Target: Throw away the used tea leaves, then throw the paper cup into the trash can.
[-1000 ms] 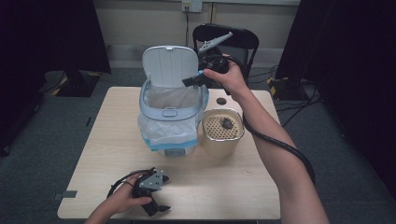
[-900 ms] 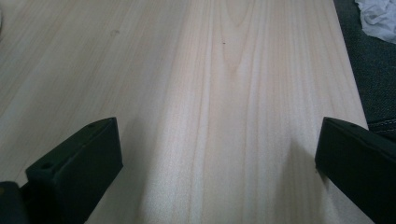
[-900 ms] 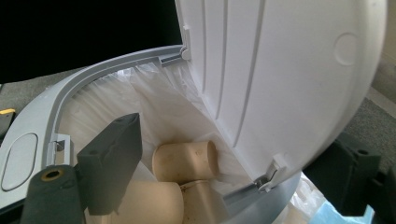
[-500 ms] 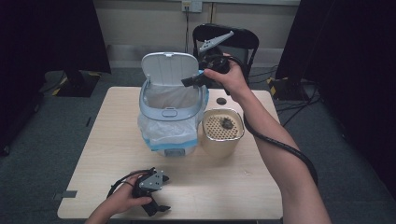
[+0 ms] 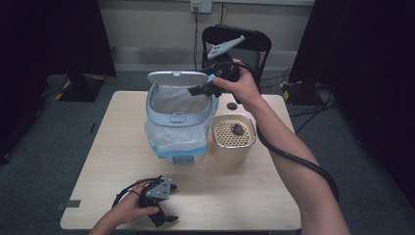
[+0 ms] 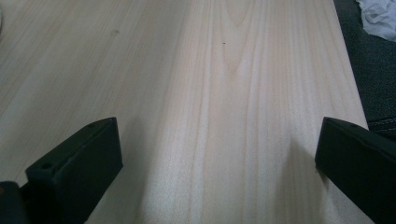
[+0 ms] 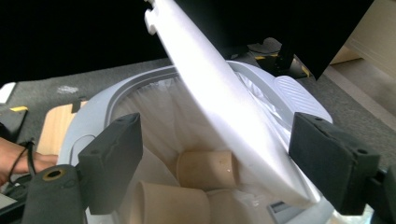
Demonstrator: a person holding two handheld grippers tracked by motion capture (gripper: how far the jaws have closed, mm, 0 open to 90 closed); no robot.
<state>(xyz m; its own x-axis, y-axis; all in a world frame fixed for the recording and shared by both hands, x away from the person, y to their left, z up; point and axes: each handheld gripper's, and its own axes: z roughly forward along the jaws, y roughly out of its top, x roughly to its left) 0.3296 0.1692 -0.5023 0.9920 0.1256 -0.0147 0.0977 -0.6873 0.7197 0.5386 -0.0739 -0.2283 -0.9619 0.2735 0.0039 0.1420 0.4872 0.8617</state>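
Little shifts since a second ago: the right gripper (image 5: 195, 90) hovers, jaws wide and empty, at the open pale-blue plastic bin (image 5: 176, 120) mid-frame, left gripper (image 5: 164, 220) wide-jawed on the wooden surface (image 5: 235, 191).

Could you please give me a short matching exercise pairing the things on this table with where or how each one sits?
1. bin
2. beige container
3. left gripper
4. right gripper

a. by the table's near edge, jaws open
b. lid raised, white bag inside
c. over the bin's rim, jaws open
d. right of the bin, perforated top

Pairs: 1-b, 2-d, 3-a, 4-c
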